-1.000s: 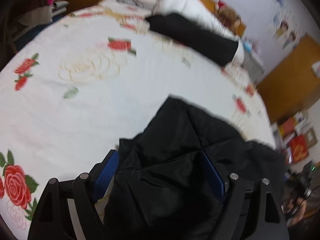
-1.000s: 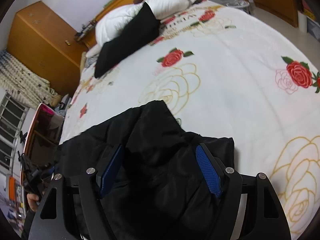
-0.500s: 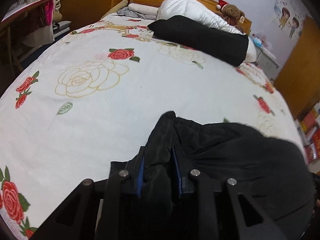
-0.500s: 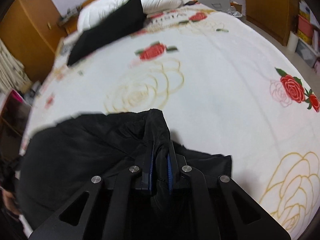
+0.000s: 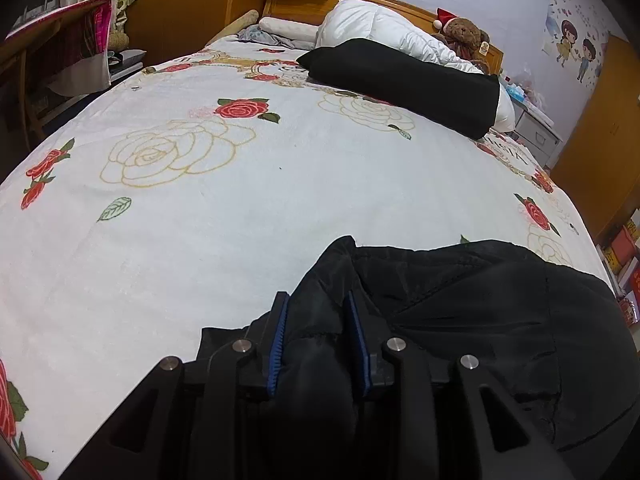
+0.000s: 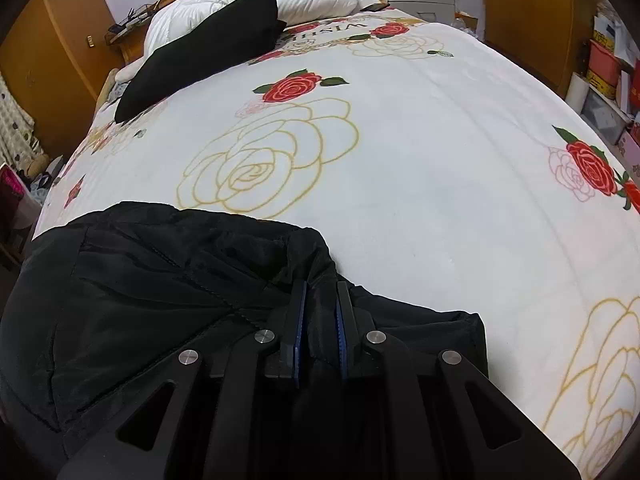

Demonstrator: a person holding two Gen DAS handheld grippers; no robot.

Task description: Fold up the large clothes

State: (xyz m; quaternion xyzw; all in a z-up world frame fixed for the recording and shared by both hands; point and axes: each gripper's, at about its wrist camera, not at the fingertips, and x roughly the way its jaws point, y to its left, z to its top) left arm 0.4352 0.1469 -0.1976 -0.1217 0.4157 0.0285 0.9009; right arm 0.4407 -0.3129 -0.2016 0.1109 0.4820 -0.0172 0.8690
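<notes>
Left wrist alone shows the teddy bear point(image 5: 464, 32) beyond the jacket point(image 5: 460, 300).

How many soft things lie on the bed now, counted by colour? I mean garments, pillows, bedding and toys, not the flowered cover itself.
Black: 2, the jacket held in both grippers, and the long black cushion.
White: 2, the duvet and the small pillow at the headboard.
Brown: 1, the teddy bear.
Total: 5
</notes>
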